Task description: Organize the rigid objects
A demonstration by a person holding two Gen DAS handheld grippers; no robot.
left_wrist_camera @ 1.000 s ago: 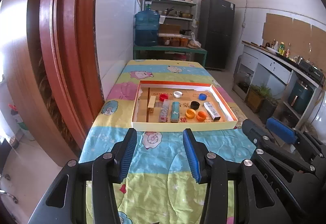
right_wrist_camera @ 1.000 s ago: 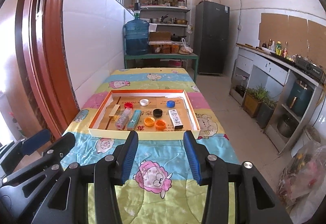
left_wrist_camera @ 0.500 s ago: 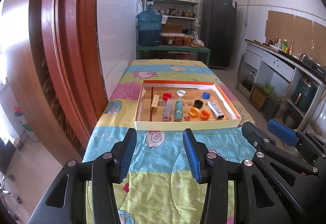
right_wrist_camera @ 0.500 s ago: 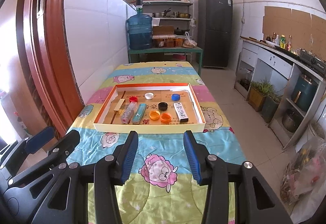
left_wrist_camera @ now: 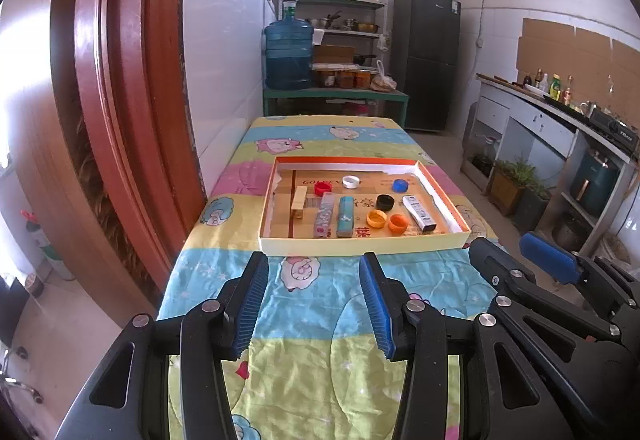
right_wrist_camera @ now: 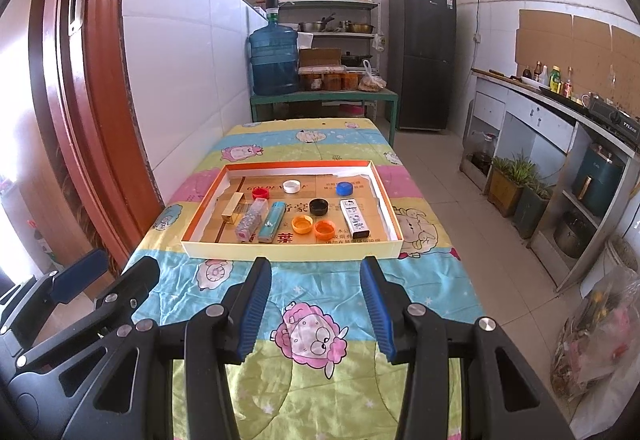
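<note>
A shallow cardboard tray (left_wrist_camera: 360, 246) (right_wrist_camera: 288, 250) with an orange rim lies on the cartoon-print tablecloth. In it are a wooden block (left_wrist_camera: 299, 201), a clear patterned case (left_wrist_camera: 324, 215), a teal case (left_wrist_camera: 345, 215) and a white box (left_wrist_camera: 419, 213). Beside them lie red (left_wrist_camera: 323, 187), white (left_wrist_camera: 351, 181), blue (left_wrist_camera: 399, 185), black (left_wrist_camera: 385, 202) and two orange caps (left_wrist_camera: 377, 218). My left gripper (left_wrist_camera: 314, 268) hovers open before the tray's near wall, holding nothing. My right gripper (right_wrist_camera: 315, 272) is open and empty there too, to the left one's right.
A red-brown door frame (left_wrist_camera: 120, 119) stands close on the left. Beyond the table a green bench holds a blue water jug (left_wrist_camera: 288, 55), with shelves and a dark fridge (right_wrist_camera: 424, 55) behind. Cabinets, potted plants (right_wrist_camera: 516, 167) and a plastic bag (right_wrist_camera: 596, 340) line the right.
Both views have shifted only slightly. Nothing in the tray has moved, and both grippers keep the same opening.
</note>
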